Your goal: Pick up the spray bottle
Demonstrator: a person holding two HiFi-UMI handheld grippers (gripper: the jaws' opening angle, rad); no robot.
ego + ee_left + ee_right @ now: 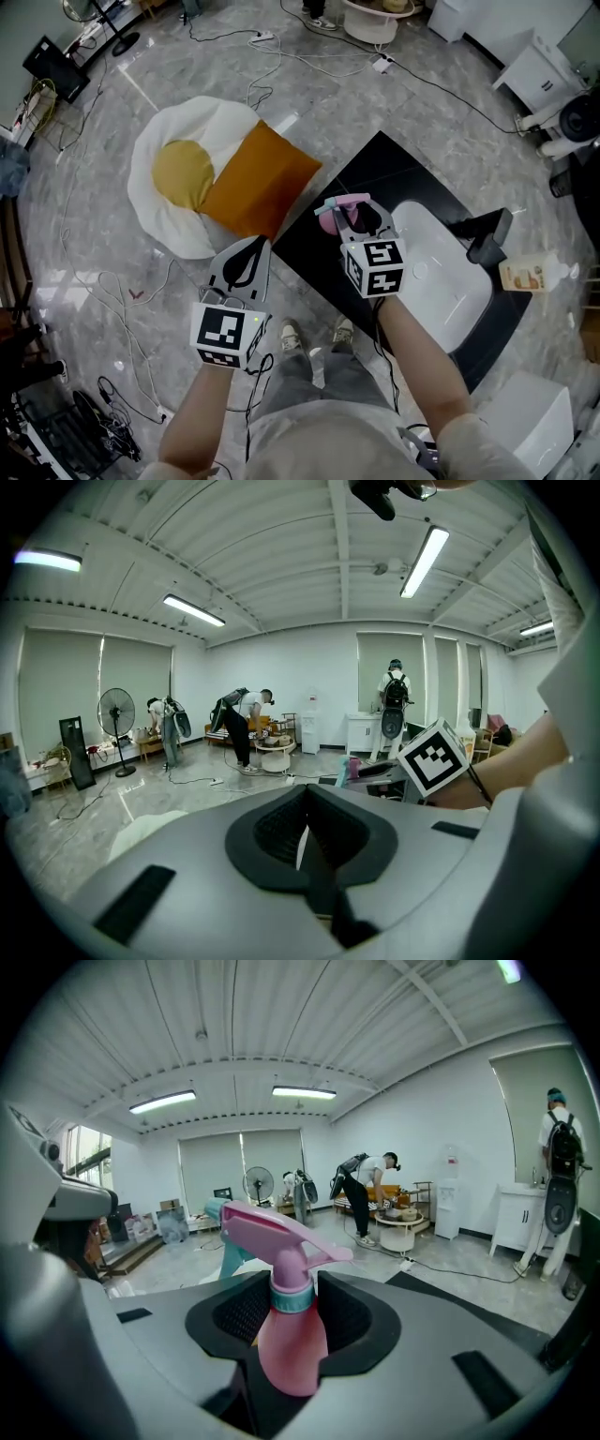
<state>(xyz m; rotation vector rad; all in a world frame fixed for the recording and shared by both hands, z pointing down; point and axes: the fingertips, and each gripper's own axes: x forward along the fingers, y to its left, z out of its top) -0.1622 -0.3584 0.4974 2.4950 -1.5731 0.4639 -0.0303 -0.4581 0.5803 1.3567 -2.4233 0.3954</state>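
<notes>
A pink spray bottle [329,216] with a pink trigger head and a teal collar sits between the jaws of my right gripper [354,219], over the near-left edge of the black table [375,164]. In the right gripper view the bottle [291,1330] stands upright, and both black pads press on its neck and shoulder, so my right gripper [286,1312] is shut on it. My left gripper [247,257] hangs over the floor left of the table. Its jaws meet in a thin line and hold nothing, as the left gripper view [305,832] also shows.
A white moulded tub [441,272] lies on the table, with a black stand [489,237] and a cream bottle [531,275] to its right. A fried-egg cushion [178,173] and an orange cushion [258,183] lie on the floor. Cables cross the floor; people stand far off.
</notes>
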